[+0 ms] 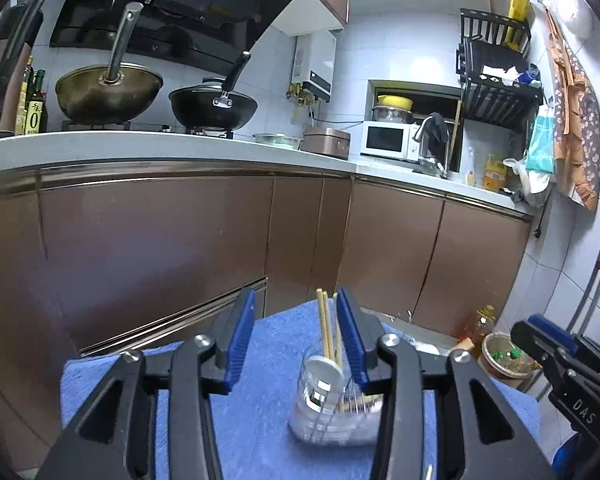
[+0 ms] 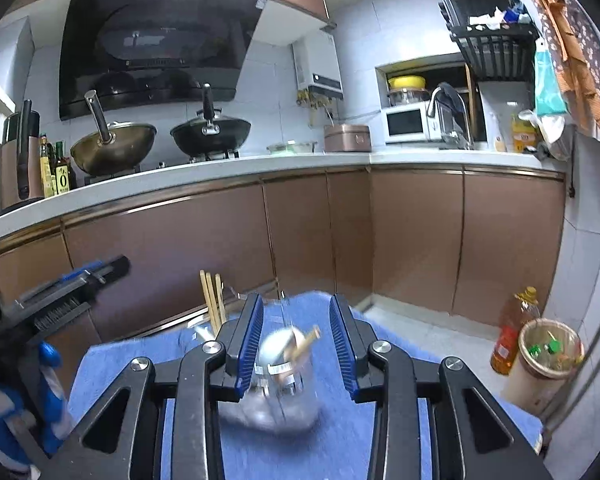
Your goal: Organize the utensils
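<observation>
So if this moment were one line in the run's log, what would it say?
left gripper: open, empty | right gripper: open, empty | jar: on blue towel, holds spoon and chopsticks

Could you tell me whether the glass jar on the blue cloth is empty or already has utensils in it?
It holds utensils: chopsticks and a metal spoon stand in the glass jar.

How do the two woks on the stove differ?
The left wok is bronze-coloured metal; the right wok is black. The left wok has a bare steel handle; the right wok has a black handle fixed by a metal bracket. The left wok looks wider than the right wok in both views. Both sit on burners with their handles pointing up, below the hood.
</observation>
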